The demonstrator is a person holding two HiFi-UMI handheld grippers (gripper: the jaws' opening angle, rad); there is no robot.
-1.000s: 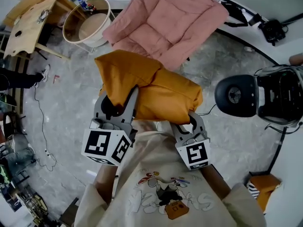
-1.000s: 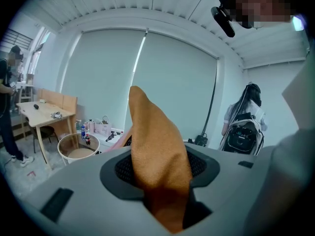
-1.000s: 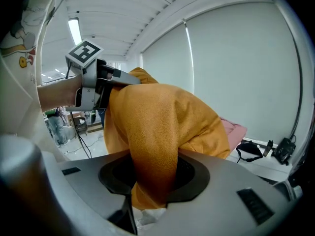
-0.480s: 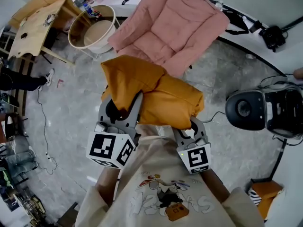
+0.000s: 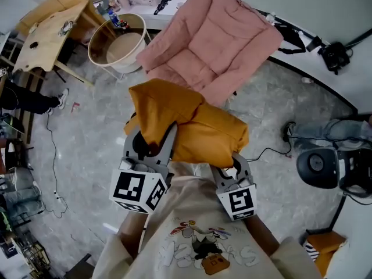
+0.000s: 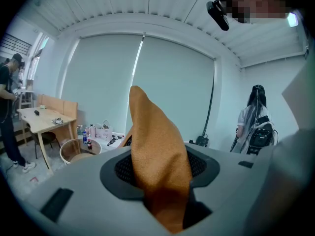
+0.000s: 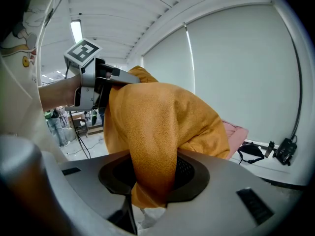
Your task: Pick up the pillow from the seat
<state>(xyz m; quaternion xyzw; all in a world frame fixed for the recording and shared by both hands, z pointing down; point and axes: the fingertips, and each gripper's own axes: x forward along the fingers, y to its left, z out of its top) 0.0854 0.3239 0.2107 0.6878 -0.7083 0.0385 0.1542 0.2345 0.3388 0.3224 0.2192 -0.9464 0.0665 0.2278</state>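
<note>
**Orange pillow off the seat, clamped at both ends**

The orange pillow (image 5: 195, 127) hangs in the air in front of the person's chest, clear of the pink armchair (image 5: 216, 39) that stands beyond it on the grey stone floor (image 5: 87, 150). It does not touch the seat cushion.

The left gripper (image 5: 152, 143) has its jaws closed on a fold of the pillow's fabric. In the left gripper view the cloth rises between the pads as a tall, narrow ridge. The right gripper (image 5: 235, 163) grasps the other end in the same way — in its own view a thick bunch of orange cloth fills the gap between the jaws, and the rest of the pillow bulges above them.

The two grippers are near each other, with the pillow sagging between them. A round tub (image 5: 116, 39) and a wooden table (image 5: 46, 31) stand to the left of the armchair.
</note>
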